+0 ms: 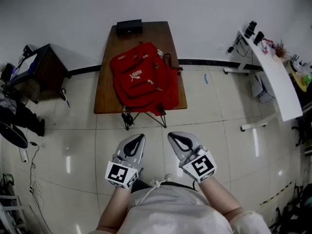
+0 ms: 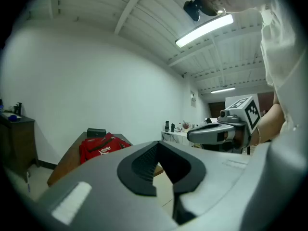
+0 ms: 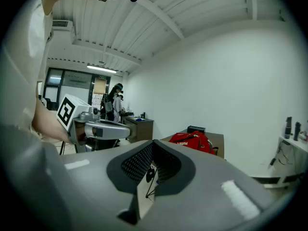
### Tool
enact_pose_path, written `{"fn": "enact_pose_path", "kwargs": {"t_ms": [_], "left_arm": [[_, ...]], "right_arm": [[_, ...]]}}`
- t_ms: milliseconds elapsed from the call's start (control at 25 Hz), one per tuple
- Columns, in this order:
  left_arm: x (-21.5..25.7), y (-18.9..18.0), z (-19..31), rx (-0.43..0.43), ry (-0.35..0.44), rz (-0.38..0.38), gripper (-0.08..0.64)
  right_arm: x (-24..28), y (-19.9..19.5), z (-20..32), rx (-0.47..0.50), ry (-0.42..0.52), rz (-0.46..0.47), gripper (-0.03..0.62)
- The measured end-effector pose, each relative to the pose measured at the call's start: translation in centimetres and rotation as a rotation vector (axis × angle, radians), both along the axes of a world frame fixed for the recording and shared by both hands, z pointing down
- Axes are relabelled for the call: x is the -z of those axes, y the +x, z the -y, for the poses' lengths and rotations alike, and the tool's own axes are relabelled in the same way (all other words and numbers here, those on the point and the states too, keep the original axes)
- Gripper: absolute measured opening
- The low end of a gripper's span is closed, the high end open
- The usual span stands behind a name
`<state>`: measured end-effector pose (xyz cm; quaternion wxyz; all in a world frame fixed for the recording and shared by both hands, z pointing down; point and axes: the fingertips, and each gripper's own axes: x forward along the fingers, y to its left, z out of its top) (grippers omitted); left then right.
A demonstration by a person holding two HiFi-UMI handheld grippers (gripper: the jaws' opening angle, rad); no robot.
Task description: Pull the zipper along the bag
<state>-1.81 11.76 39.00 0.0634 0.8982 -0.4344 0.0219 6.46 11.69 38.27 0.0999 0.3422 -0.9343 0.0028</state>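
A red backpack (image 1: 144, 79) lies on a brown wooden table (image 1: 105, 89) well ahead of me, with its dark zipper lines facing up. Both grippers hang low by my body over the tiled floor, far short of the bag. My left gripper (image 1: 138, 139) is shut with nothing in it, and my right gripper (image 1: 173, 138) is also shut and empty. In the left gripper view the jaw tips (image 2: 158, 148) meet, with the backpack (image 2: 102, 147) small and distant and the right gripper (image 2: 216, 132) alongside. The right gripper view shows its closed tips (image 3: 153, 147), the backpack (image 3: 193, 141) and the left gripper (image 3: 103, 128).
A black box (image 1: 129, 27) sits at the table's far end by the wall. A dark side table (image 1: 41, 65) stands at the left and a long white desk (image 1: 275, 79) at the right. Folding legs (image 1: 127, 118) show under the table's near edge. A person (image 3: 115, 102) stands far off.
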Motion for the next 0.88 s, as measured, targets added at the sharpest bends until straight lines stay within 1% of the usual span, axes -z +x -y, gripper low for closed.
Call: {"fn": "enact_pose_path", "kwargs": {"t_ms": [240, 320, 440, 640, 760, 880], "left_arm": [[-1.8, 4.3, 1.2, 0.040, -0.043, -0.018, 0.006], [-2.2, 5.0, 1.8, 0.050, -0.061, -0.019, 0.006], [-2.9, 5.1, 3.6, 0.075, -0.080, -0.002, 0.006], [-5.2, 5.0, 9.6, 0.093, -0.115, 0.012, 0.006], [-6.8, 4.9, 14.9, 0.091, -0.142, 0.020, 0.006], [-8.7, 4.6, 20.2, 0.090, -0.181, 0.052, 0.006]], "right_arm": [[-1.6, 4.8, 1.7, 0.032, -0.018, -0.029, 0.006], [-2.0, 5.9, 2.9, 0.037, -0.023, -0.038, 0.006], [-2.5, 6.4, 5.2, 0.048, -0.020, -0.046, 0.006], [-3.9, 6.4, 10.8, 0.069, -0.018, -0.089, 0.006], [-4.8, 5.4, 15.2, 0.096, -0.037, -0.137, 0.013], [-6.0, 4.1, 20.0, 0.127, -0.072, -0.179, 0.030]]}}
